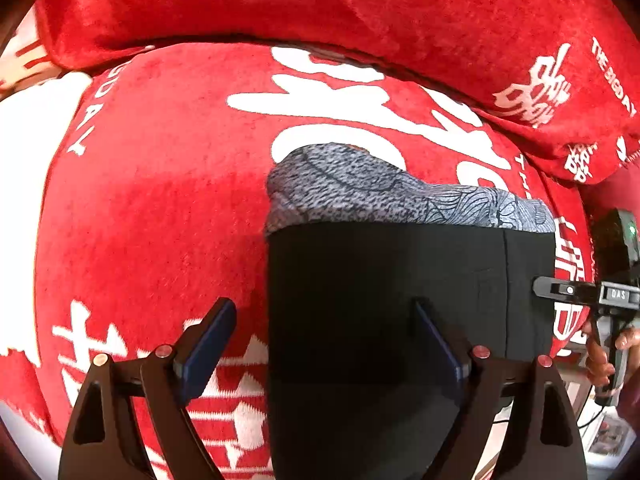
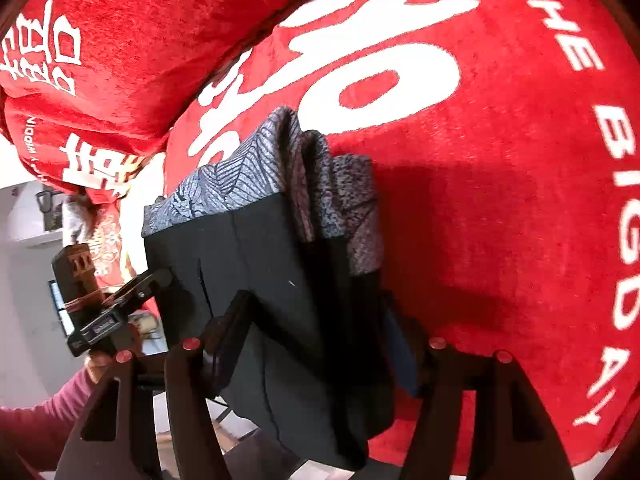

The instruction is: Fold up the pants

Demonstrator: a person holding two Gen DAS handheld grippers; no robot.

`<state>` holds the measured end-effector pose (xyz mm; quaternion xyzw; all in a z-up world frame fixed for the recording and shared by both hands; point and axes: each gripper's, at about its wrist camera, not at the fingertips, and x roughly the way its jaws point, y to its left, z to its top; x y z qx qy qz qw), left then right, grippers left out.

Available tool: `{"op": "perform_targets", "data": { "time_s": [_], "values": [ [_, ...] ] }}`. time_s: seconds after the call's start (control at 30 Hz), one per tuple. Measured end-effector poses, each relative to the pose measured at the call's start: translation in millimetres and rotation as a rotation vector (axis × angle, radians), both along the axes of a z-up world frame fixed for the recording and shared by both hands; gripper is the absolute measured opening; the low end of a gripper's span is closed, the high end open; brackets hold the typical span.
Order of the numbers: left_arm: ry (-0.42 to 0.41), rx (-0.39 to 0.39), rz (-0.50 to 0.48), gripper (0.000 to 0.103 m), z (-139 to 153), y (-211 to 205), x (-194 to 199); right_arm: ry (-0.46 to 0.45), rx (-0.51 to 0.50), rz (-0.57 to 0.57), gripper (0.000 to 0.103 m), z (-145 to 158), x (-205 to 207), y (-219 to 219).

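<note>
The folded black pants (image 1: 400,288) lie on a red blanket (image 1: 160,208), with a grey patterned part (image 1: 360,188) sticking out at their far end. My left gripper (image 1: 324,344) is open wide above them; one finger (image 1: 212,344) is over the blanket and the other over the black cloth, with the pants' left edge between them. In the right wrist view the pants (image 2: 280,280) sit between the fingers of my open right gripper (image 2: 316,344), whose blue pad (image 2: 400,356) stands beside the fold. Each gripper's fingertip shows at the pants' side edge in the other view.
A thick red fold of blanket (image 1: 320,4) with white characters lies along the far side. The blanket's edge drops to a pale floor (image 2: 24,280) on the left in the right wrist view. A hand (image 1: 600,356) and a maroon sleeve (image 2: 44,412) hold the gripper handles.
</note>
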<state>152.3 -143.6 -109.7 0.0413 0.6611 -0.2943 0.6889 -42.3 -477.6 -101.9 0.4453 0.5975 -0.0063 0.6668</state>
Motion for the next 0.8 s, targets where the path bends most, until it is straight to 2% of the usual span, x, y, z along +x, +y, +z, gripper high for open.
{"op": "perform_targets", "data": {
  "time_s": [0.1, 0.2, 0.4, 0.57, 0.77, 0.8],
  "values": [
    [0.003, 0.044, 0.014, 0.089, 11, 4, -8, 0.044, -0.048, -0.021, 0.074, 11, -10, -3],
    [-0.01, 0.089, 0.002, 0.089, 29, 7, -23, 0.07, -0.054, -0.055, 0.079, 27, -26, -8],
    [-0.038, 0.14, 0.014, 0.089, 70, -1, -55, 0.126, -0.096, -0.048, 0.083, 59, -50, 0],
    [-0.073, 0.162, 0.047, 0.089, 103, -16, -81, 0.112, -0.12, -0.016, 0.091, 85, -57, 15],
    [-0.124, 0.223, 0.052, 0.089, 126, -30, -112, 0.067, -0.258, 0.077, 0.092, 121, -57, 32],
    [-0.122, 0.232, 0.052, 0.089, 128, -29, -116, 0.059, -0.284, 0.092, 0.097, 127, -57, 35]
  ]
}}
